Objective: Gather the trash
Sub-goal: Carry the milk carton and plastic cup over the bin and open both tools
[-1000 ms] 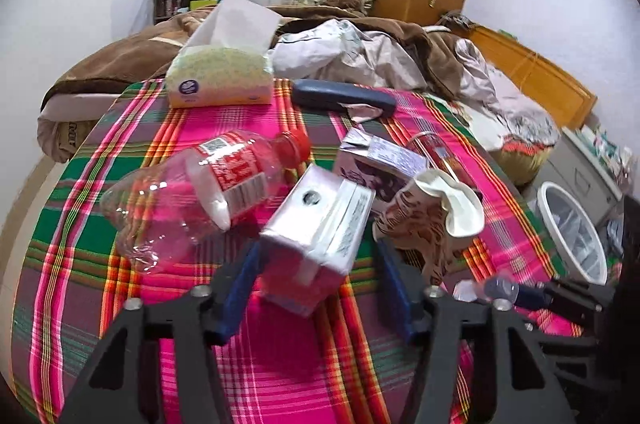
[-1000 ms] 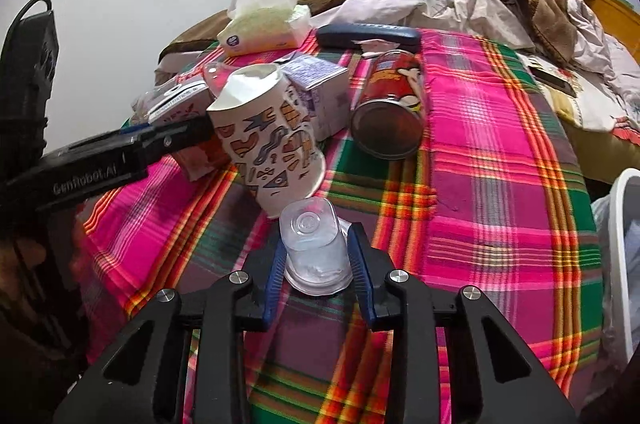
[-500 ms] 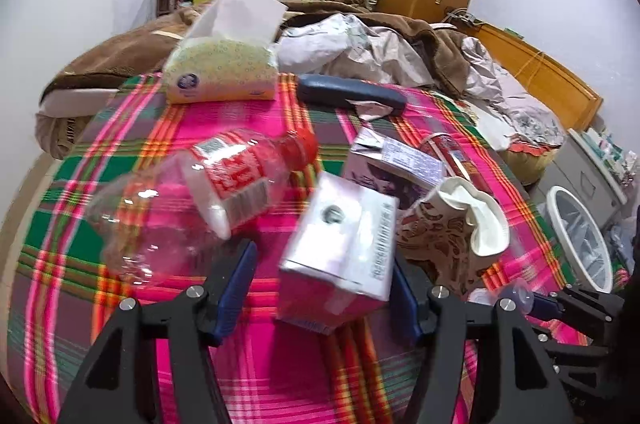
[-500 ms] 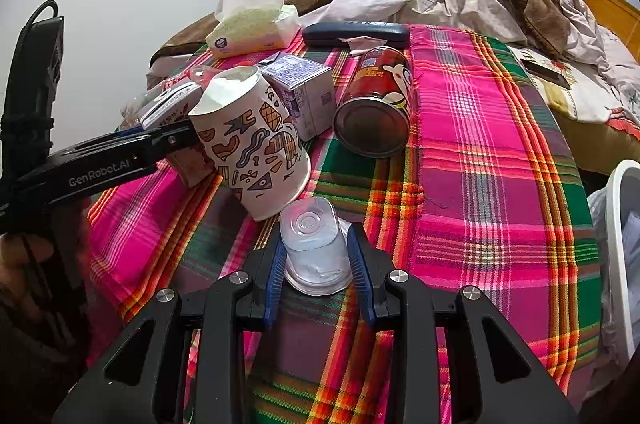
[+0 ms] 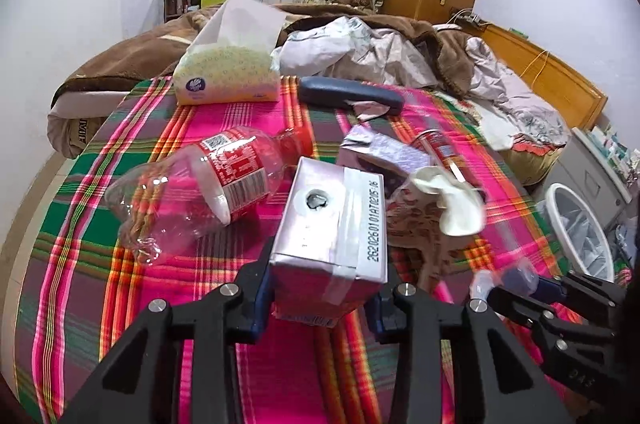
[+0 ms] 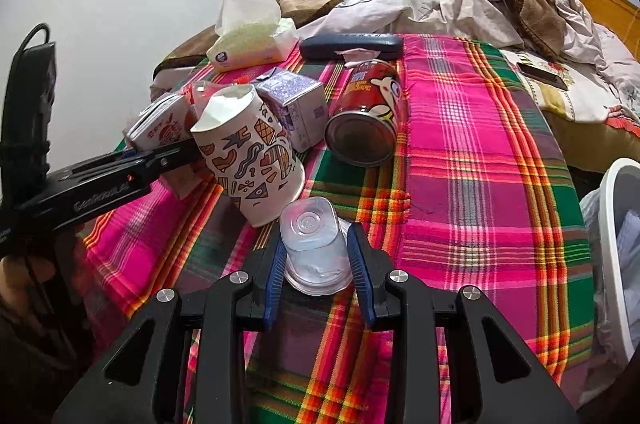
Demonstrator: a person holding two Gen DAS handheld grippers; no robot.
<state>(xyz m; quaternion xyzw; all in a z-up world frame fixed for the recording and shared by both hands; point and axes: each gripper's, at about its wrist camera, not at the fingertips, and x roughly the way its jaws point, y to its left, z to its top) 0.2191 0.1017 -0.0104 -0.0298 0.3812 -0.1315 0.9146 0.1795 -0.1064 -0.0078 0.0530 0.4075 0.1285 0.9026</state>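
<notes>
A pink drink carton (image 5: 332, 236) sits tilted, its punctured top showing; a clear plastic cup (image 6: 314, 244) lies on its side. The empty red-labelled bottle (image 5: 208, 192) lies flat; the patterned paper cup (image 6: 252, 152) leans, crumpled.

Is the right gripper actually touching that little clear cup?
Touching. In the right wrist view, the right gripper has both blue fingers pressed against the sides of the clear cup, with no gap showing on either side.
</notes>
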